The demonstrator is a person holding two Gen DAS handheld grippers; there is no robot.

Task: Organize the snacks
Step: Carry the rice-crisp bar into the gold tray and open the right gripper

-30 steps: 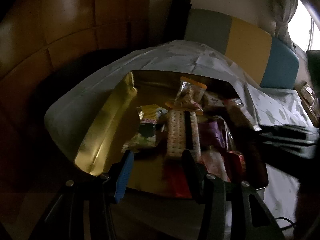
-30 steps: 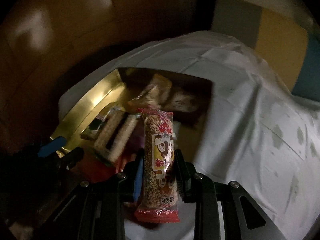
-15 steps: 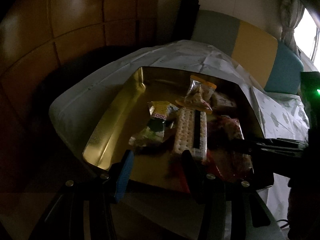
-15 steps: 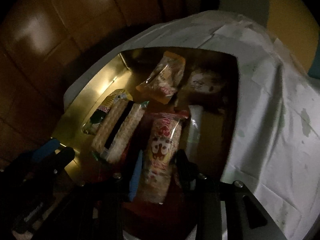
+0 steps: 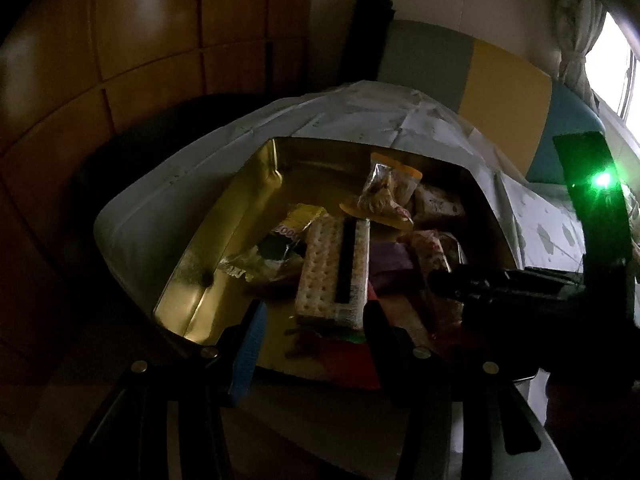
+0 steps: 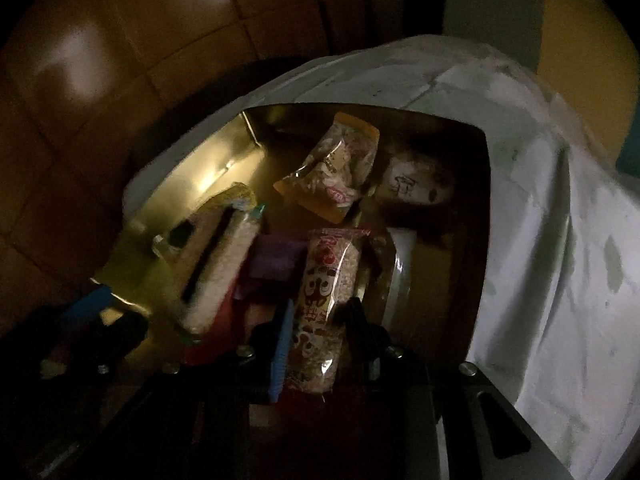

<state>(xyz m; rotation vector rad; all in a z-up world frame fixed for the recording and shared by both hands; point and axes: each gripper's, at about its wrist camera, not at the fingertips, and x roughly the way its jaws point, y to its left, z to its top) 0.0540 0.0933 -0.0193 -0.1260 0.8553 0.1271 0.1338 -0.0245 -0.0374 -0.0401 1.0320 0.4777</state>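
A gold tray on a white-clothed table holds several snack packs. Among them are a cracker pack, an orange-edged clear bag, a yellow-green packet and a purple pack. My right gripper is shut on a long red-and-white rice-crisp bar and holds it over the tray's near right part; it also shows as a dark shape in the left wrist view. My left gripper is open and empty at the tray's near edge, just short of the cracker pack.
The white cloth covers the table right of the tray. A grey, yellow and blue padded backrest stands behind the table. Wooden panel walls are to the left. A bright window is at far right.
My right gripper has carried the bar from above the tablecloth leftward and down over the tray's snacks. My left gripper has moved closer to the tray, still open.
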